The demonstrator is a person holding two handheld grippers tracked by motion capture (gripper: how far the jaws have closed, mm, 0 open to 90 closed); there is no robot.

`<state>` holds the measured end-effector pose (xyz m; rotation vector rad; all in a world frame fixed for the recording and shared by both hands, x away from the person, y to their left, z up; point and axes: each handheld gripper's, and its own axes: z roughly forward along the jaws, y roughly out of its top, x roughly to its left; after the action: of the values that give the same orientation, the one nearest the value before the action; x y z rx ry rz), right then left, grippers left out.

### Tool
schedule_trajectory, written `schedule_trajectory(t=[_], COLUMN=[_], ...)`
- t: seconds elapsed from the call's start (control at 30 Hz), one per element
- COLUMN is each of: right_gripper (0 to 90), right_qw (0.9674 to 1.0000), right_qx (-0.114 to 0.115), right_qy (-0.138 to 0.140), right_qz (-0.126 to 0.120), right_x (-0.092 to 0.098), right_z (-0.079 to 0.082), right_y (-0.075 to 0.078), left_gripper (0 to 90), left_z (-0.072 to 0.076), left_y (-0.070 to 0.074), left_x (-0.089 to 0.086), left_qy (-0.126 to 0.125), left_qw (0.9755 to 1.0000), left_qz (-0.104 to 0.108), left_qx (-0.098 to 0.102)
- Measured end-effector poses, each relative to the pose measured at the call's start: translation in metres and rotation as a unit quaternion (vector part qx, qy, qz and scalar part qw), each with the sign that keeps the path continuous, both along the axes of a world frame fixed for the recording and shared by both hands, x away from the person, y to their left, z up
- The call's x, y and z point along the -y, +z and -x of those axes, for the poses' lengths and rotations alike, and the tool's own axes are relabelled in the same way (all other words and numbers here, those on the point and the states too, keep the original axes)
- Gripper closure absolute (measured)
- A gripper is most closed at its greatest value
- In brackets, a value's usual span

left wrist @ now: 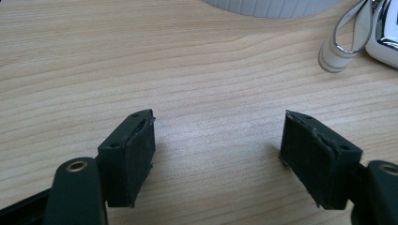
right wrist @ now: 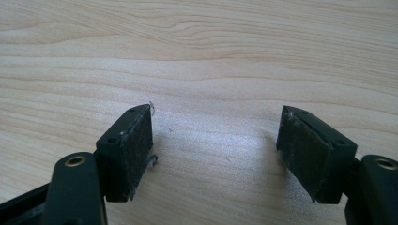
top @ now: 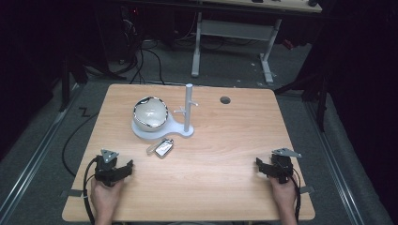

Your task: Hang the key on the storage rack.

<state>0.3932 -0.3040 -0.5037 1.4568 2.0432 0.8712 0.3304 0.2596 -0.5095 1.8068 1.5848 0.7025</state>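
On the wooden table [top: 220, 154] a white stand [top: 187, 108] rises from a flat white base, with short pegs on its post. A shiny white bowl-like shell [top: 150, 112] rests on that base. In front of it lies a small chrome and white piece [top: 163, 148] with a loop; its loop [left wrist: 349, 37] reaches the top right of the left gripper view. My left gripper [top: 126, 167] rests near the front left edge, open, with bare wood between its pads [left wrist: 141, 154]. My right gripper [top: 261, 165] rests at the front right, open and empty as well [right wrist: 216, 154].
A round hole [top: 225, 100] sits in the tabletop at the back right. Beyond the table stand a white desk frame [top: 232, 33] and cables on a dark floor. Each gripper is held by a hand coming in from the front edge.
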Motion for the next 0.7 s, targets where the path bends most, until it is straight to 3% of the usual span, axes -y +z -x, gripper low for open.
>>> schedule_trajectory(t=[0.7], right_gripper=[27.5], right_qw=[1.0], right_qx=[-0.001], right_qy=[-0.002], right_qz=[0.0], right_x=[0.0], right_z=[0.0], right_y=[0.0001], left_gripper=[24.3], left_z=[0.0001], left_y=[-0.0002], left_x=[0.001], left_qy=[-0.004], left_qw=[1.0], left_qz=[0.001], left_qx=[-0.001])
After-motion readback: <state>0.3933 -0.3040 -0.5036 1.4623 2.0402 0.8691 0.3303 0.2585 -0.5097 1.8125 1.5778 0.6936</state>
